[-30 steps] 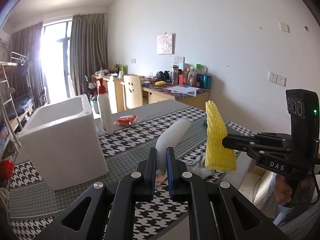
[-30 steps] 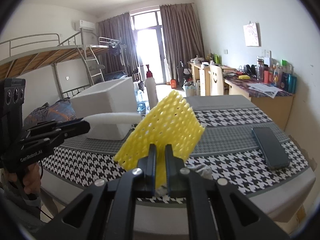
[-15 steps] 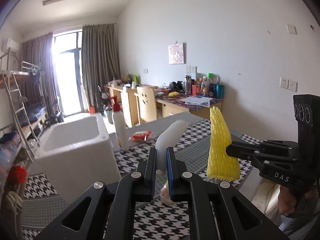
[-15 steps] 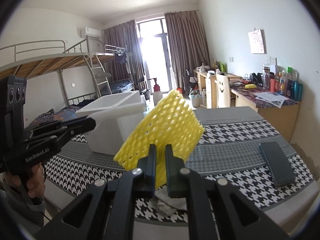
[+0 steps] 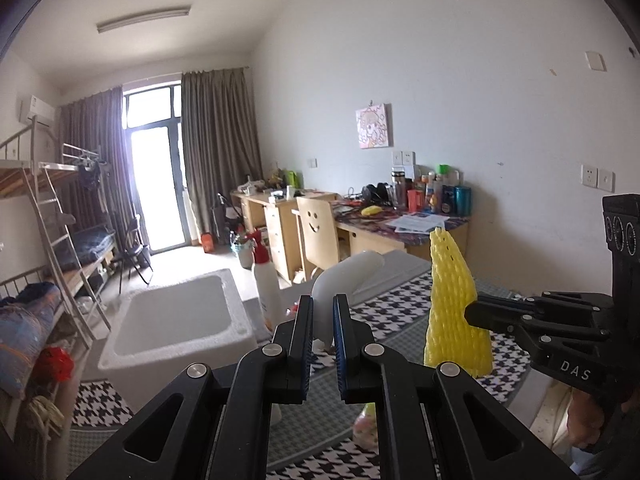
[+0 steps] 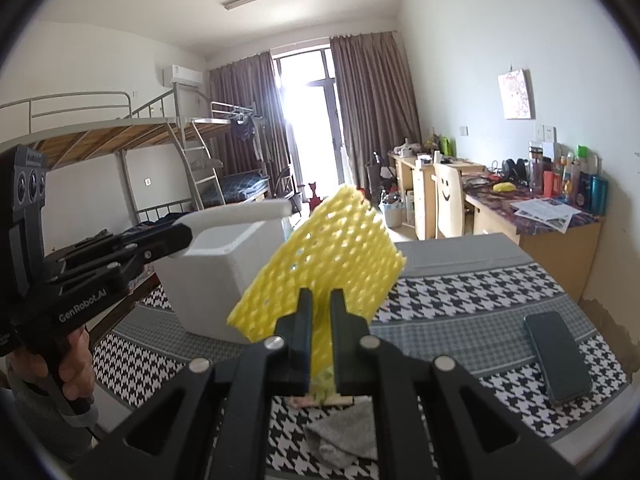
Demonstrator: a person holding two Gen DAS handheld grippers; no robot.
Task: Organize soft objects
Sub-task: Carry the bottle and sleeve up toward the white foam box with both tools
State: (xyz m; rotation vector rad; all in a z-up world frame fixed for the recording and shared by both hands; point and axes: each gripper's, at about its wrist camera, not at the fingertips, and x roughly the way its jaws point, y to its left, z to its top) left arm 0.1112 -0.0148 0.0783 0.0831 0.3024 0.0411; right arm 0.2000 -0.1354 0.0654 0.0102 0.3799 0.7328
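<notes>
While both claws hang above the bench [image 6: 460, 280], each is clamped on a soft thing. The left claw [image 5: 320, 312] has its jaws drawn narrow around a white foam tube [image 5: 344, 276], which rises from between the fingers and bends over toward the far end of the bench. The right claw [image 6: 320, 312] is pinched tight on a yellow foam net [image 6: 332, 256] (a flattened mesh sleeve), which fans upward and leftward from the jaws; in the left wrist view the same net stands edge-on as a tall cone at the tip of that claw.

On the houndstooth cloth of the bench sits a white foam box [image 5: 176, 324], open at the top, at the left side of the bench. Just beside it stands a white bottle [image 5: 266, 284] with a red top. A dark phone [image 6: 558, 356] lies flat near the right edge, well apart from the box. A grey cloth [image 6: 344, 432] lies crumpled on the bench below the right claw. A hand [image 6: 68, 364] grips the handle of the left claw.
</notes>
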